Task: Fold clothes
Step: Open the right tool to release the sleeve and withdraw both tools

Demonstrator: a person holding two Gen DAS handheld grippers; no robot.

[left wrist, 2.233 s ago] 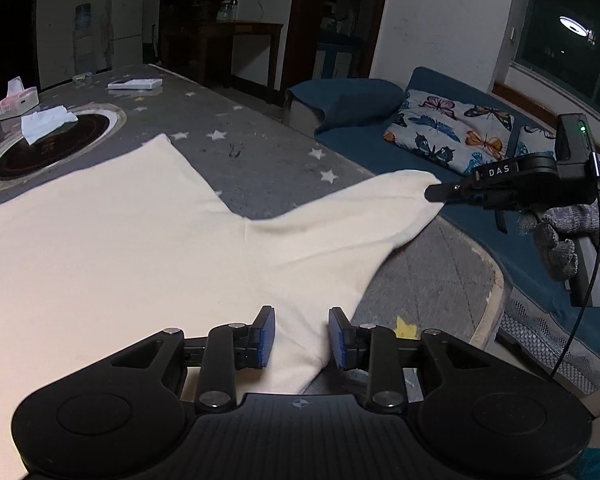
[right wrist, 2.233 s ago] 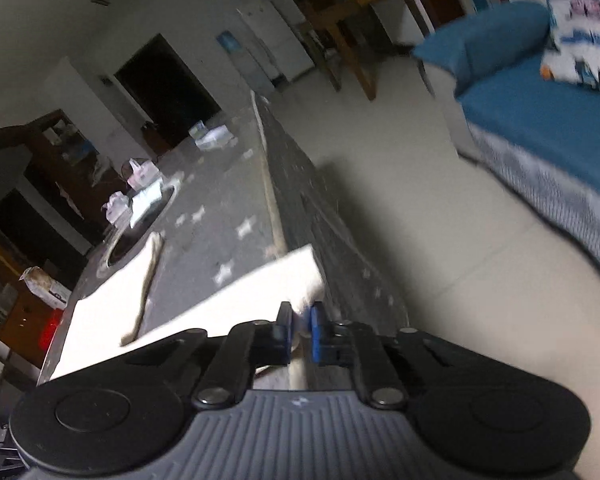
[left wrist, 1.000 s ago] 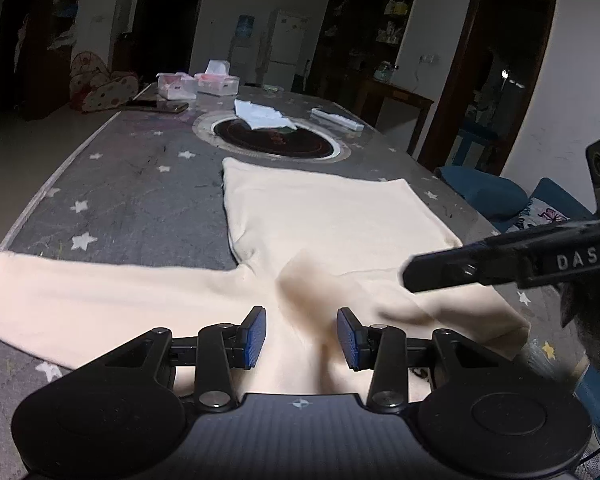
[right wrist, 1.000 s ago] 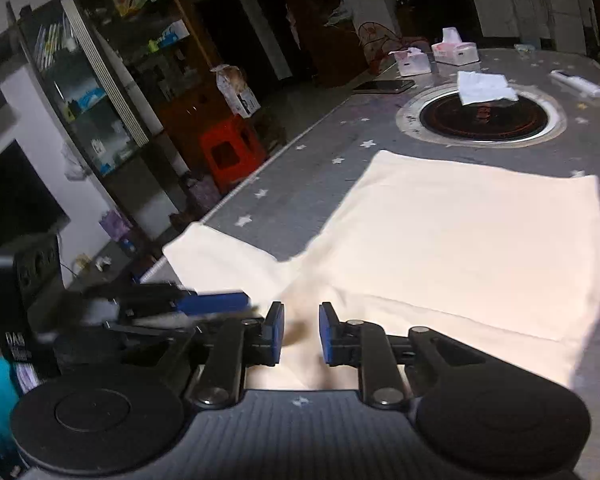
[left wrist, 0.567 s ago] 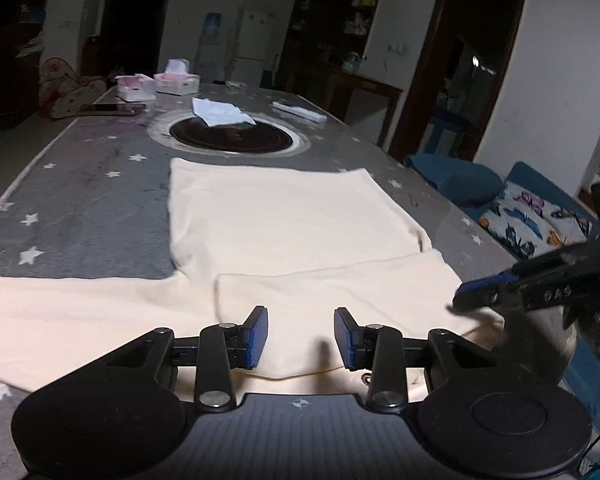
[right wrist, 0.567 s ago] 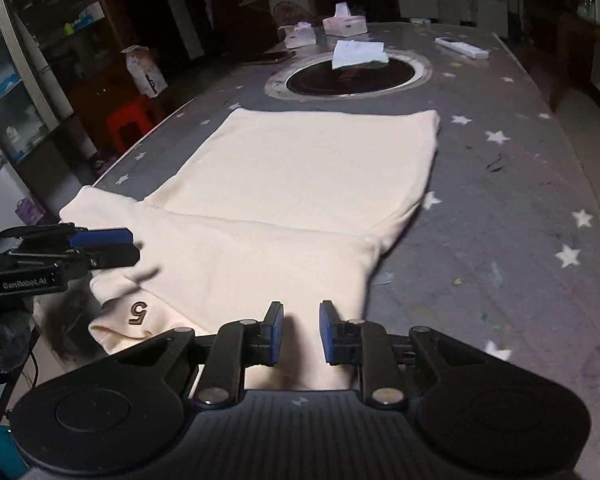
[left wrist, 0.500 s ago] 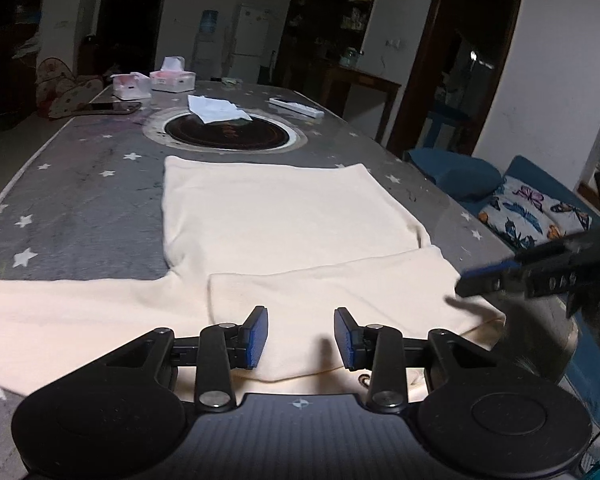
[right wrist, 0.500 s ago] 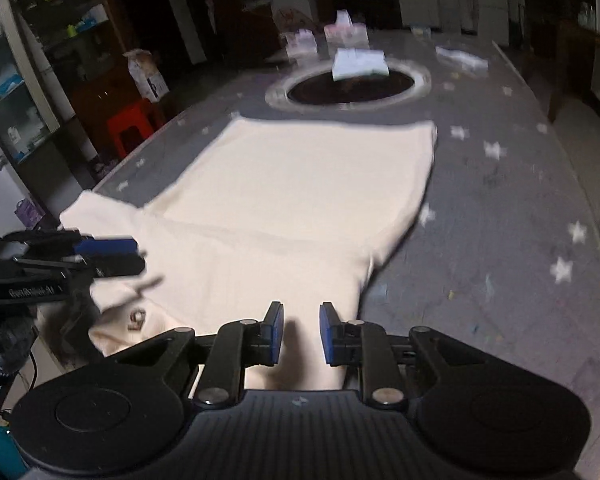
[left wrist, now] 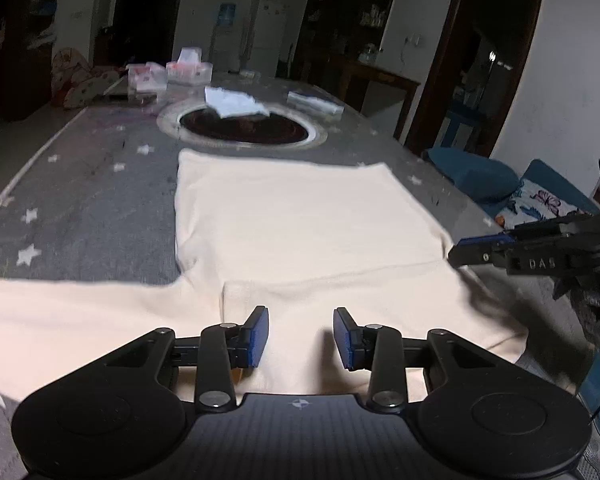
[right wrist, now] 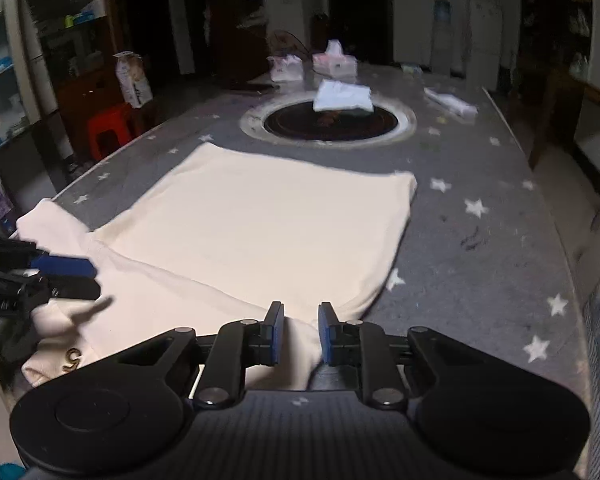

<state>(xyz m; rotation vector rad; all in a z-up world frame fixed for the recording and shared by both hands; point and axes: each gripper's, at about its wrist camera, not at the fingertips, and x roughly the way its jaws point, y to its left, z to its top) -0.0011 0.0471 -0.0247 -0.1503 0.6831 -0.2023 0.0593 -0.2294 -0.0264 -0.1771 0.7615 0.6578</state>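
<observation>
A cream long-sleeved top (left wrist: 292,220) lies flat on the grey star-patterned table (left wrist: 80,200). One sleeve is folded across its near part (left wrist: 340,284); the other sleeve (left wrist: 60,312) stretches out to the left. It also shows in the right wrist view (right wrist: 260,220). My left gripper (left wrist: 300,336) is open and empty just above the folded sleeve. My right gripper (right wrist: 300,332) is open and empty over the garment's near edge. The right gripper also shows at the right in the left wrist view (left wrist: 456,252), and the left gripper at the left in the right wrist view (right wrist: 92,276).
A round dark hotplate (left wrist: 244,126) sits in the table beyond the top, with a white cloth (left wrist: 232,102) on it. Tissue boxes (left wrist: 188,70) stand at the far end. A blue sofa with a patterned cushion (left wrist: 536,204) is to the right. A red stool (right wrist: 108,128) stands left of the table.
The right sleeve was carried across and laid over the top, then let go. Both grippers have since drawn back a little from the cloth.
</observation>
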